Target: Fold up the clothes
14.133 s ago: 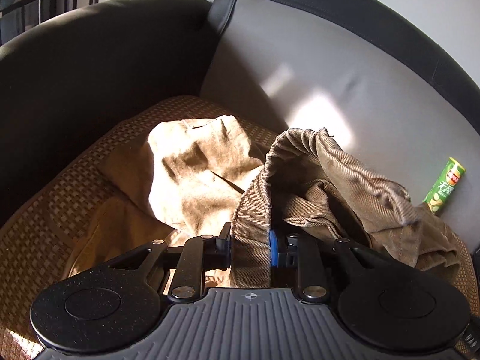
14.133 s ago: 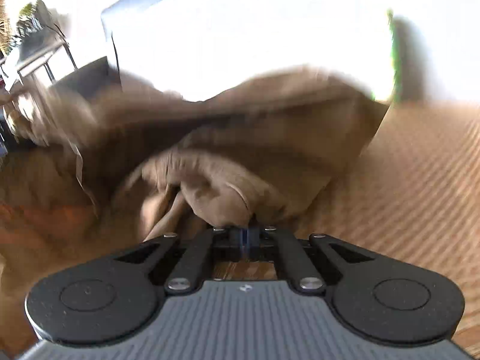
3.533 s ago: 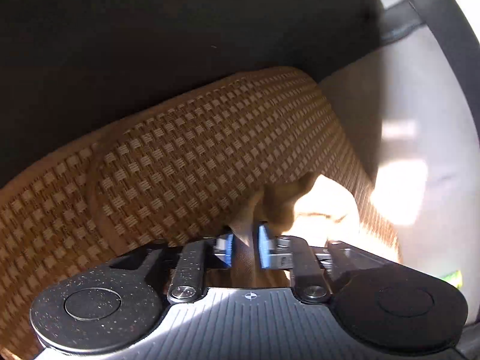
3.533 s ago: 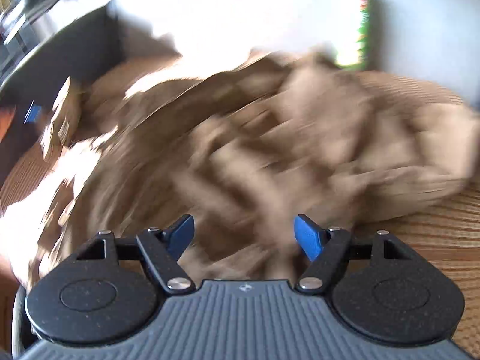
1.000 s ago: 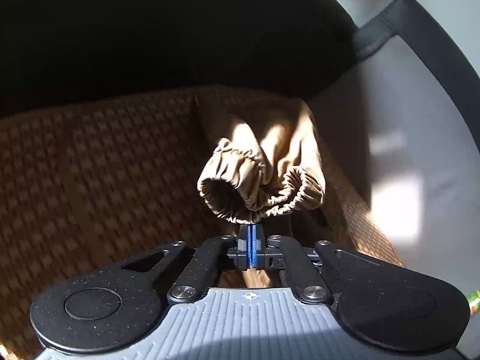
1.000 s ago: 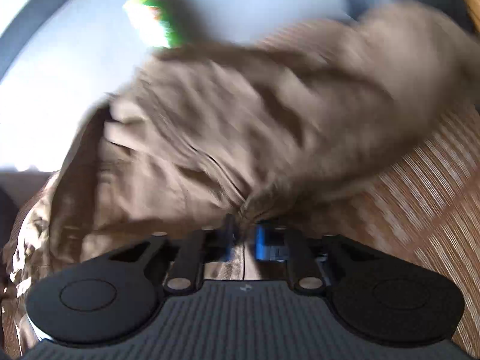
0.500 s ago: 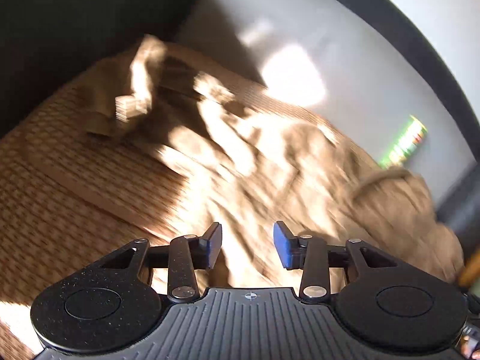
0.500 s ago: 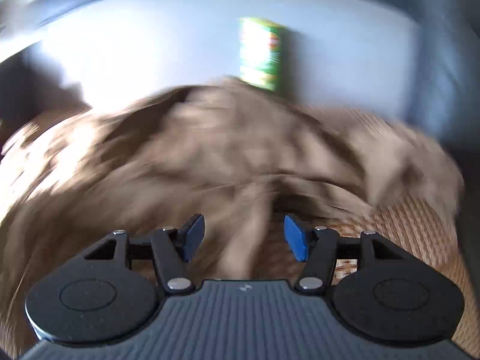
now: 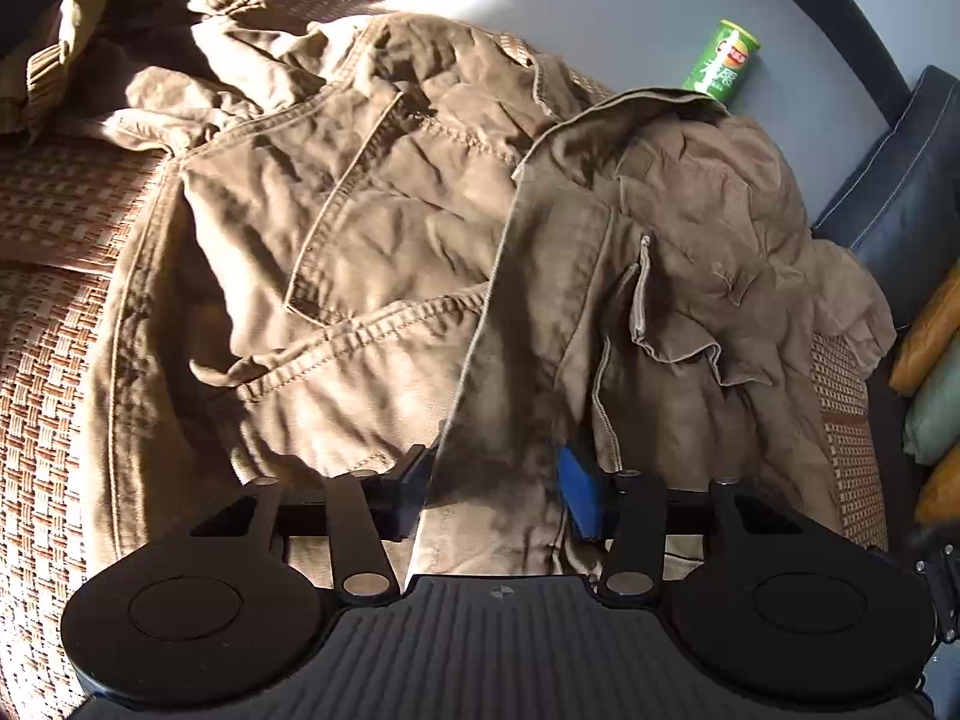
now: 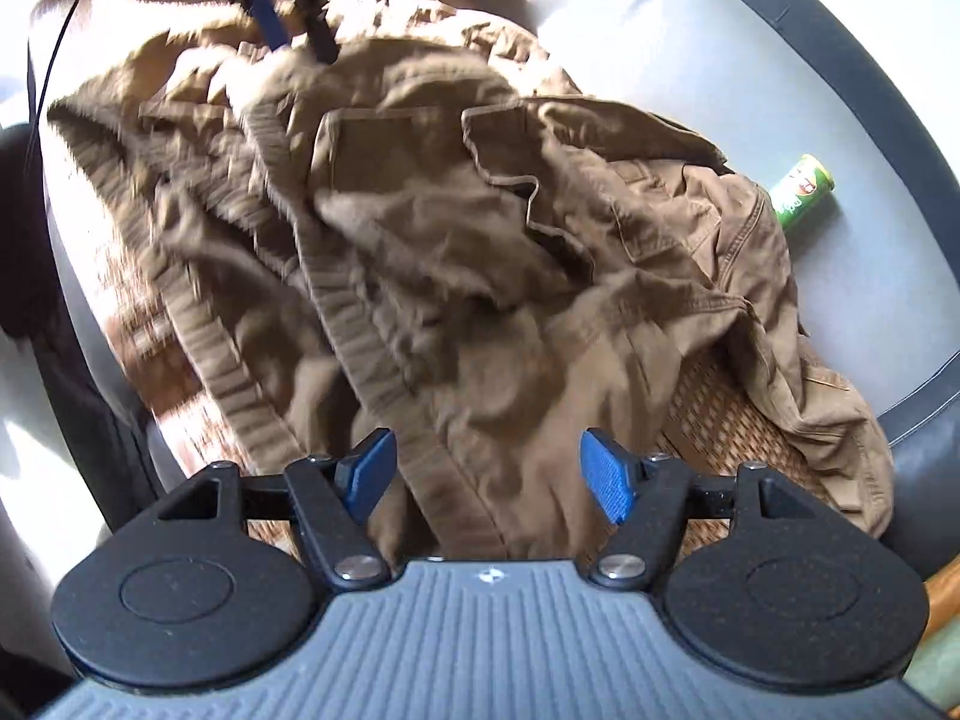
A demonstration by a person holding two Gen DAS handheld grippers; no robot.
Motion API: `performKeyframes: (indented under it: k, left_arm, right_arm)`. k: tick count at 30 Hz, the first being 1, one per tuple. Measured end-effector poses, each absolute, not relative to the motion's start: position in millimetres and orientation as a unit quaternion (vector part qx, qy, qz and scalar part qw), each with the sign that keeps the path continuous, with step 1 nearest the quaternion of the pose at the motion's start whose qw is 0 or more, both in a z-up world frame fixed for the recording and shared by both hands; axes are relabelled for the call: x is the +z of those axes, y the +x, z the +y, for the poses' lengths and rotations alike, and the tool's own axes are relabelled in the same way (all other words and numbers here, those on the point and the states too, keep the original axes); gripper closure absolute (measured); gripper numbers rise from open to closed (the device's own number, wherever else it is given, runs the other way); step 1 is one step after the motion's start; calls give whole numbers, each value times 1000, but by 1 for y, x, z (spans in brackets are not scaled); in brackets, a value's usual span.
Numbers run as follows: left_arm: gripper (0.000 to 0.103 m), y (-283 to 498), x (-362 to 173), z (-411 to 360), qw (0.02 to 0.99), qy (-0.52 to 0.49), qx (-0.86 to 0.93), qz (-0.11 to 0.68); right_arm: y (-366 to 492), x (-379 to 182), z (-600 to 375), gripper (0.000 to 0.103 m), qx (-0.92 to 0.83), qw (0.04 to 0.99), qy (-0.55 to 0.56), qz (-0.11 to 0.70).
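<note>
Nearest, the left gripper (image 9: 495, 489) and right gripper (image 10: 487, 474) both hover with jaws spread wide, holding nothing, over the crumpled tan cotton jacket (image 9: 390, 228) spread across the brown woven sofa seat (image 9: 42, 312). Beyond stands a green cylindrical chip can (image 9: 722, 61).

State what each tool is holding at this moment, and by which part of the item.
Nothing is held. The left tool and the right tool are both open, with the brown jacket lying loose between their fingers on the woven seat mat.
</note>
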State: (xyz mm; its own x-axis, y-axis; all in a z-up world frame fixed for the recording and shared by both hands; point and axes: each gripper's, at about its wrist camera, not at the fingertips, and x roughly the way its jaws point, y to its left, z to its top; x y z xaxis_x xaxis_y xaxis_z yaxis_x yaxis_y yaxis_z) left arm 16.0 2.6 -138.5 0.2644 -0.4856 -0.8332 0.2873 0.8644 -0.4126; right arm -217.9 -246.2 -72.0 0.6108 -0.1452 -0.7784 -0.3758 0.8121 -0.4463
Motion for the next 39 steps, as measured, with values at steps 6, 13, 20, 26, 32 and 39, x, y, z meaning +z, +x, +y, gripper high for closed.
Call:
performKeyframes:
  k: [6,13,20,26,32,39]
  left_arm:
    - [102,6,-113,-2,800,-120,-246,535]
    - [102,-5,-81,-13,800,-140,-262,521]
    - [102,-11,-65,-23,810,-134,-252,513]
    - [102,-24,-59,-30,801,-140,-274,514]
    - [102,-66,-95,-71,762,-75,-327,553]
    - [102,-76,-171,-59,734,-36,-285,615]
  right_arm:
    - [-223,-86,-241,38,61,830,-350,430]
    - [-240,-84,-233,46,103,819,-378,419]
    - [-236,-116,-239,91,60,798,-433,415]
    - [-253,-34,-288,98,-71,911,-235,331]
    - [-283,-46,-354,96,-157,926,15,345]
    - [-296,-101,-363,61,-140,871,111,458]
